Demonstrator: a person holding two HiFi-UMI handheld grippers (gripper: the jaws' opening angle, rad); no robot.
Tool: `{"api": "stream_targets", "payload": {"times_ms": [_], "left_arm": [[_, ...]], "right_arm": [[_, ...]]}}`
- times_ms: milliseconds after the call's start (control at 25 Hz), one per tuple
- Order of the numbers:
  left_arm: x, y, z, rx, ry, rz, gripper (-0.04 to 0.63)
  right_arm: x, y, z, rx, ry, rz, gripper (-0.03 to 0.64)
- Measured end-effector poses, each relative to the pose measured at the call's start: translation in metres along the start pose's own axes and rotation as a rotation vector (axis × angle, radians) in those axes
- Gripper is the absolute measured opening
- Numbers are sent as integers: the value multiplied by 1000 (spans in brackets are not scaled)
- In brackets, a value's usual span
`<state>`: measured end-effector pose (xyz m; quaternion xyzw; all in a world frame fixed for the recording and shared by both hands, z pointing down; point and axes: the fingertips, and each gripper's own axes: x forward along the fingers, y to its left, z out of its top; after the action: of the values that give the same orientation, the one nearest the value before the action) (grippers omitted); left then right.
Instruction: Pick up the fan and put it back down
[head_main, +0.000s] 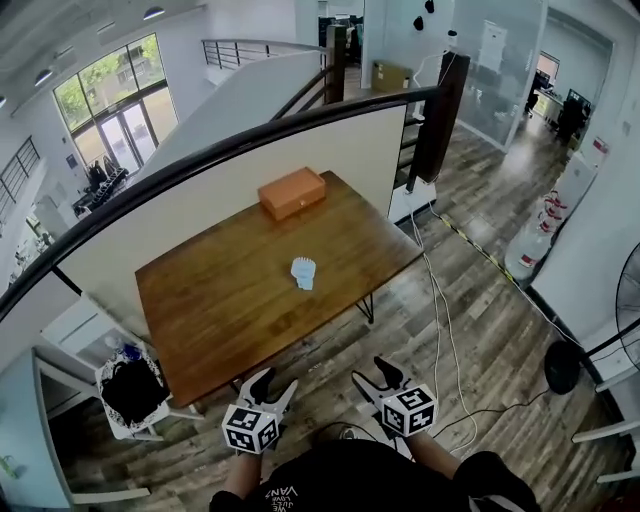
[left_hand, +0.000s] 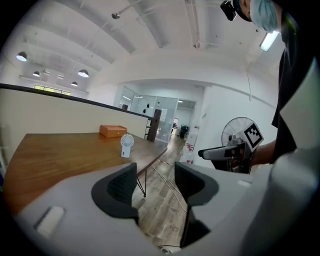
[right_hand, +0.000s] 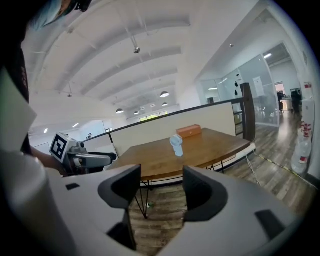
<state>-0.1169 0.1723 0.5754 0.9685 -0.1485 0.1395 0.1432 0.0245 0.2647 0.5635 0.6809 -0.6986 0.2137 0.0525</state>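
- A wooden table (head_main: 230, 300) stands ahead of both grippers, which hang short of its near edge.
- An orange box (head_main: 292, 192) sits farthest from them, near the table's far edge.
- The left gripper (head_main: 276, 381) and right gripper (head_main: 372, 372) hold their jaws apart, with nothing between them.
- A small white fan (head_main: 304, 272) stands upright mid-table, well ahead of both.

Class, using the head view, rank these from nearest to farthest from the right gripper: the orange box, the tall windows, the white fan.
1. White fan, in the middle of the table, ahead of the right gripper.
2. Orange box, at the table's far edge, by the partition.
3. Tall windows, far upper left, beyond the partition.
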Motion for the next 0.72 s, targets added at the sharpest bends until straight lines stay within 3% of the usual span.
{"api": "stream_targets", "payload": {"times_ms": [400,720], "left_arm": [[37,-14,-4,-55,7,101,224],[69,22,10,-76,2,117,224]], "right_arm": [[20,-51,6,-27,62,101,230],[66,-72,23,-36,85,113,232]]}}
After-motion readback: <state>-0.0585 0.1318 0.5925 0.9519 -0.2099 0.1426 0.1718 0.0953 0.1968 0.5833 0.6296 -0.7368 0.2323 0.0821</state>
